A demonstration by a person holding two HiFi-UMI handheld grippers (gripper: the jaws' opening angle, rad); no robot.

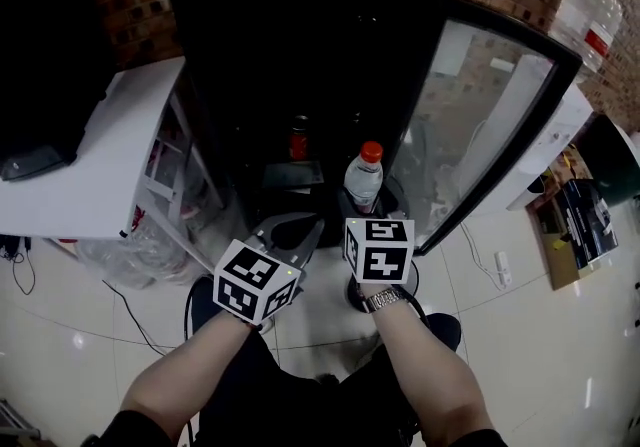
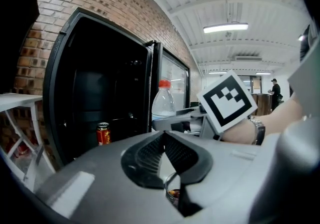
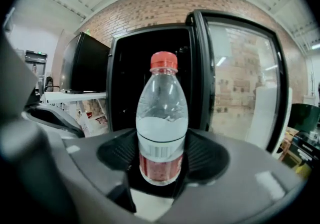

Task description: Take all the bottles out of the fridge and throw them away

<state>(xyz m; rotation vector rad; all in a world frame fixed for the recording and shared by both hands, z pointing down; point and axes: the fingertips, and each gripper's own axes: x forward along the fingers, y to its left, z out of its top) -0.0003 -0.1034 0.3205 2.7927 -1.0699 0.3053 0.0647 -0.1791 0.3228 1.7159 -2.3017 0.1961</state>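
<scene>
A clear plastic bottle [image 1: 364, 175] with a red cap stands upright between the jaws of my right gripper [image 1: 362, 207], just in front of the open black fridge [image 1: 300, 45]. In the right gripper view the bottle [image 3: 162, 118] fills the middle and both pads of the right gripper [image 3: 161, 160] press on its red label. My left gripper [image 1: 305, 232] hangs beside it on the left, shut with nothing in it. From the left gripper [image 2: 164, 140] view, the bottle [image 2: 162, 102] shows to the right. A red can [image 1: 298, 143] stands on a shelf inside the fridge.
The fridge's glass door [image 1: 490, 115] is swung open to the right. A white table [image 1: 90, 165] with a black monitor [image 1: 40, 85] stands at the left, with a plastic bag [image 1: 130, 255] under it. A box [image 1: 575, 225] sits on the tiled floor at the right.
</scene>
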